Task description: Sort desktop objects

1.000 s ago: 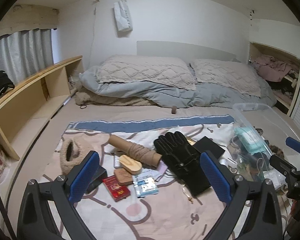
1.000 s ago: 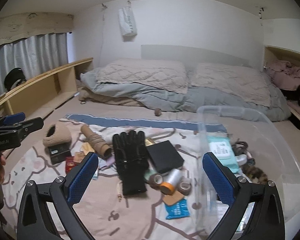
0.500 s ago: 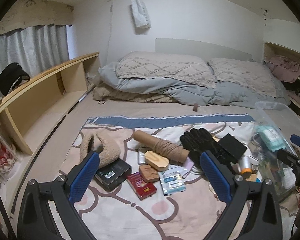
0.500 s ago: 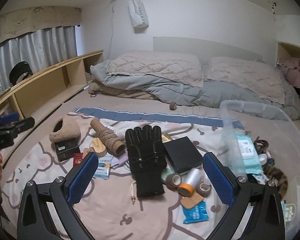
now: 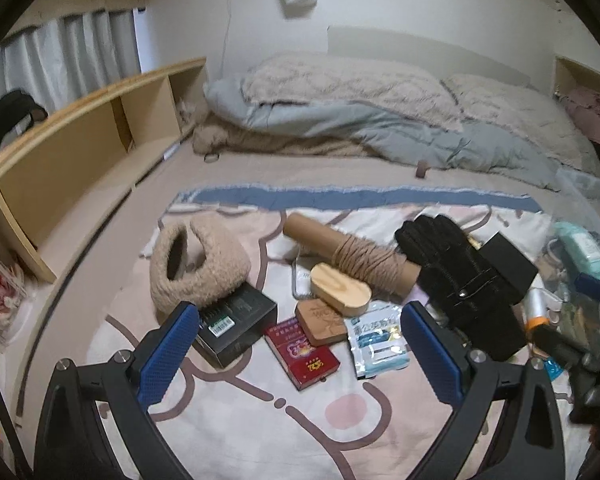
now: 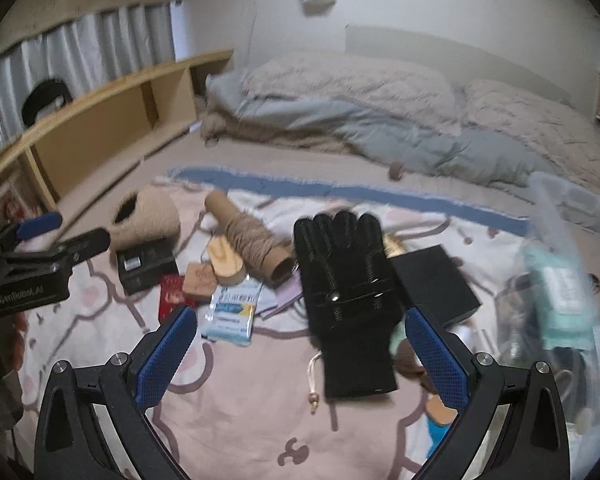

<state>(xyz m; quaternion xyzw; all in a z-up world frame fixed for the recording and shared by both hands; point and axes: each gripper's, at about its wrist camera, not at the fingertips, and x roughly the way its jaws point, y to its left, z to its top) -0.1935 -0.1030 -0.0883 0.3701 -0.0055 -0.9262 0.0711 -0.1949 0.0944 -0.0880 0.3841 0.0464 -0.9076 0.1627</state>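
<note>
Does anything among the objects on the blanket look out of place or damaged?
Nothing looks damaged or spilled. The things lie in a loose heap: the wooden block leans on the yarn tube, the fluffy hat rests partly on a black box, and the black glove overlaps another box.

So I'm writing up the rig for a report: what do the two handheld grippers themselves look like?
Both look alike. The left gripper and right gripper have black angular plastic frames with triangular cut-outs and silver screw heads. Each finger carries a blue, finely dimpled pad. Seen from the right wrist view, the left gripper's black body bears small white lettering, too blurred to read reliably. No cables or sleeves show.
</note>
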